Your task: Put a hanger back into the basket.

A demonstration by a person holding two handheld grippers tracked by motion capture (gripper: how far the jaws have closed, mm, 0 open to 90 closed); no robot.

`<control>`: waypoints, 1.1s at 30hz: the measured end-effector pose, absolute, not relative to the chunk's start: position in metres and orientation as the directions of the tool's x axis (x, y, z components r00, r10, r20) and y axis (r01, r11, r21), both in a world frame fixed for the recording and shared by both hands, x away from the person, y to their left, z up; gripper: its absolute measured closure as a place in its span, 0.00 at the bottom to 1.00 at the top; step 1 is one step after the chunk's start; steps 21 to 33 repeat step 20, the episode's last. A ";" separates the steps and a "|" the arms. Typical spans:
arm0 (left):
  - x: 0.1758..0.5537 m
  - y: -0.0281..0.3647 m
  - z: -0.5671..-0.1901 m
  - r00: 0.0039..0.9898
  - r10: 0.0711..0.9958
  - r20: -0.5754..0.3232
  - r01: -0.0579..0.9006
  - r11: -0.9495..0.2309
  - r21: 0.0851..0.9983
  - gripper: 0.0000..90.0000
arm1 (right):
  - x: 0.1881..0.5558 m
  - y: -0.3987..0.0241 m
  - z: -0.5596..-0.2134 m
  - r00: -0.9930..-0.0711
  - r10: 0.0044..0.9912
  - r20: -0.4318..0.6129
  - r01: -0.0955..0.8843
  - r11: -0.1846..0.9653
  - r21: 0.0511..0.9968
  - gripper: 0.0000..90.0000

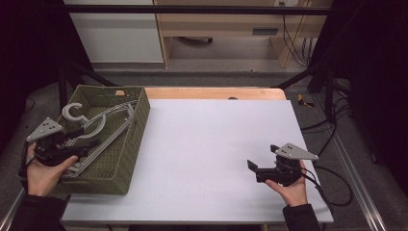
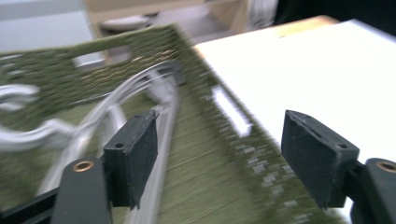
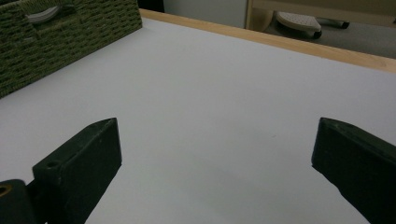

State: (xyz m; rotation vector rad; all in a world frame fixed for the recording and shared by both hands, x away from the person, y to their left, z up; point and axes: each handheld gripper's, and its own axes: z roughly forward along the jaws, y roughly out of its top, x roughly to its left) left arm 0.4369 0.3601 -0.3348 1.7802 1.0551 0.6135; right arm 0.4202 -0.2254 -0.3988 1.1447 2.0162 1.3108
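Grey hangers in a green basket
Several pale grey plastic hangers (image 1: 98, 127) lie stacked and slanted inside the olive woven basket (image 1: 130, 144) at the table's left edge, hooks toward its far left corner, one hook curling above the rim

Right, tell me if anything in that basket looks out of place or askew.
The grey hangers lie slanted in the green woven basket, and one hook sticks up above the rim at the far left. The left tool is open just above them, with nothing between its jaws. Nothing looks spilled or damaged.
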 end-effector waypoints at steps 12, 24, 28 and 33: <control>0.421 0.305 -0.362 0.616 0.786 -0.055 0.345 -0.206 0.916 0.10 | 0.417 -0.228 -0.398 -0.540 0.840 0.050 0.372 0.185 0.910 0.02; 0.418 0.298 -0.375 0.629 0.777 -0.031 0.333 -0.233 0.914 0.07 | 0.415 -0.230 -0.397 -0.546 0.836 0.054 0.364 0.178 0.914 0.02; 0.418 0.298 -0.375 0.629 0.777 -0.031 0.333 -0.233 0.914 0.07 | 0.415 -0.230 -0.397 -0.546 0.836 0.054 0.364 0.178 0.914 0.02; 0.418 0.298 -0.375 0.629 0.777 -0.031 0.333 -0.233 0.914 0.07 | 0.415 -0.230 -0.397 -0.546 0.836 0.054 0.364 0.178 0.914 0.02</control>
